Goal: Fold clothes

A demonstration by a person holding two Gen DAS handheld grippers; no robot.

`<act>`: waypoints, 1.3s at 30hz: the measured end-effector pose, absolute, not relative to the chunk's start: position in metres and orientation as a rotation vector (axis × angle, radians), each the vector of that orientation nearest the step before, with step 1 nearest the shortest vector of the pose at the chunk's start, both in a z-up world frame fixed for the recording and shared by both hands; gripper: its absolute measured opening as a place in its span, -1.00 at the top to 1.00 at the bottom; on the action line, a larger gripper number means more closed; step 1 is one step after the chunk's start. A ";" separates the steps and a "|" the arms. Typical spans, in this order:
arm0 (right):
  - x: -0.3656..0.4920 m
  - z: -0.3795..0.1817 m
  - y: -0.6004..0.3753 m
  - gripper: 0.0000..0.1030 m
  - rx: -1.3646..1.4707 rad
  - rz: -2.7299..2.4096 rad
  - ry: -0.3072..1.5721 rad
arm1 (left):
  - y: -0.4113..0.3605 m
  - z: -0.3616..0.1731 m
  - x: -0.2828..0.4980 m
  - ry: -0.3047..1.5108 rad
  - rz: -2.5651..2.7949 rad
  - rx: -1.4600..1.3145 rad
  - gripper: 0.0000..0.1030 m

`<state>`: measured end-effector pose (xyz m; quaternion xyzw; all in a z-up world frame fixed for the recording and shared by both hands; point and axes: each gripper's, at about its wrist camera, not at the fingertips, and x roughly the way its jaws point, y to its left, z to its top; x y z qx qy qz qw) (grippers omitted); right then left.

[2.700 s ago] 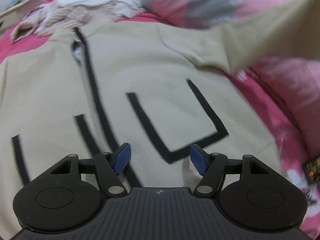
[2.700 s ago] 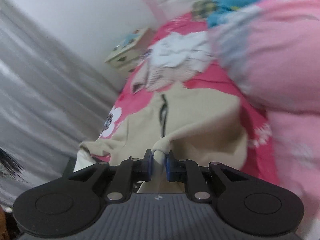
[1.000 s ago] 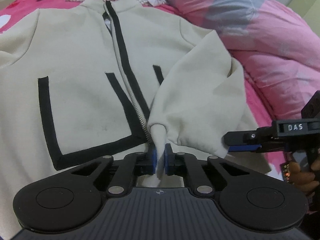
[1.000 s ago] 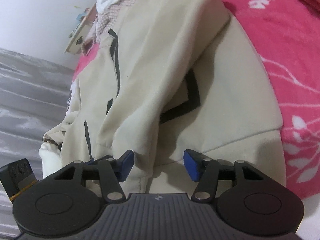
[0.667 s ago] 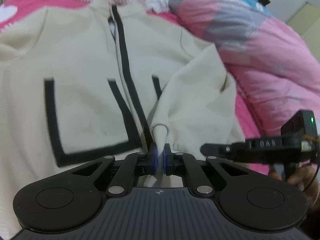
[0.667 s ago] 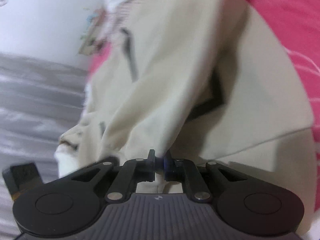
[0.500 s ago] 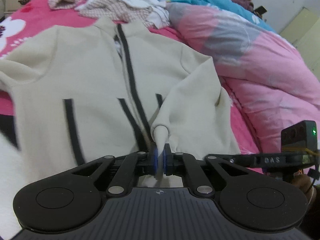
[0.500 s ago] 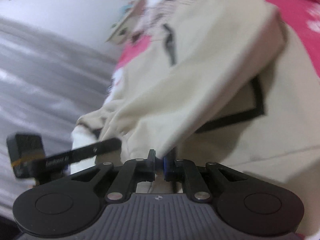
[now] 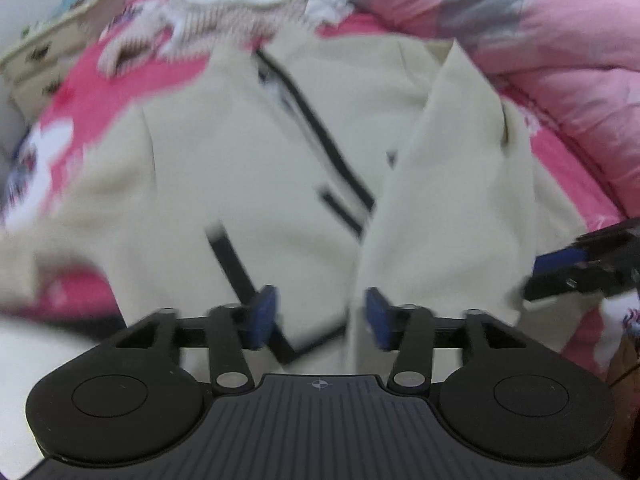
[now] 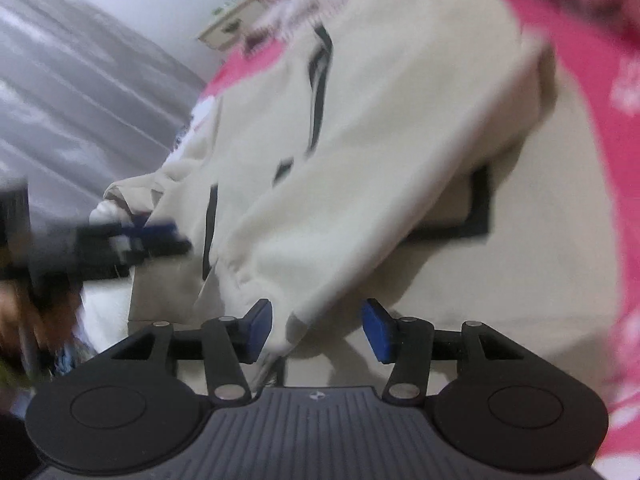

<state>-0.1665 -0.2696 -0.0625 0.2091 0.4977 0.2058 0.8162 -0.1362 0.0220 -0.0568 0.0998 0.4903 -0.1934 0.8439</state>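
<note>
Lying face up across the pink flowered bedspread [image 9: 132,80] is a cream zip jacket [image 9: 240,168] with black trim down the zipper and around its pockets. One sleeve [image 9: 448,184] is folded in over the front, running from the shoulder near the pink quilt [image 9: 560,40] down toward the hem, where its cuff end sits close to the tools.

The left gripper [image 9: 322,316] hangs over the hem area with its jaws opening; the blue pads stand apart, and the cream fabric seen between them lies below on the bed, with neither pad pressing on it. In its view the right-hand tool pokes in from the right edge, blurred.

The right gripper [image 10: 316,328] is also opening its jaws. The folded sleeve's cuff [image 10: 288,320] lies in the gap, nearer the left pad, but the pads are clear of it and nothing is gripped. From this side the sleeve runs diagonally over the jacket body, covering part of a black-edged pocket [image 10: 476,216]. The left tool shows at the left edge, smeared by motion, with a person's hand behind it too blurred to make out.

Beyond the collar lies a heap of other clothes [image 9: 248,8], white and checked. A small pale cabinet [image 9: 48,48] stands past the bed's corner, and grey curtains [image 10: 80,100] hang along the wall.
</note>
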 end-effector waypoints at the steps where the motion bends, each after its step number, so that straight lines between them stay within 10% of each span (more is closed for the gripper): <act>1: -0.165 -0.055 -0.279 -0.03 0.428 0.415 1.031 | 0.015 -0.050 -0.121 1.036 -0.426 0.241 -0.20; 17: -0.072 -0.079 -0.404 0.12 0.757 0.029 0.837 | -0.187 -0.093 0.045 1.059 -0.730 0.016 -0.24; 22: -0.055 -0.095 -0.402 0.68 0.760 0.096 0.865 | -0.189 -0.111 0.064 1.129 -0.702 -0.048 -0.17; 24: -0.056 -0.093 -0.401 0.81 0.745 0.119 0.844 | -0.185 -0.117 0.078 1.175 -0.724 -0.148 -0.08; 29: -0.074 -0.086 -0.399 0.89 0.698 0.137 0.789 | -0.173 -0.131 0.094 1.184 -0.752 -0.365 0.88; 39: -0.102 -0.096 -0.421 0.90 0.785 0.069 0.750 | -0.101 -0.154 0.091 0.970 -0.711 -0.771 0.92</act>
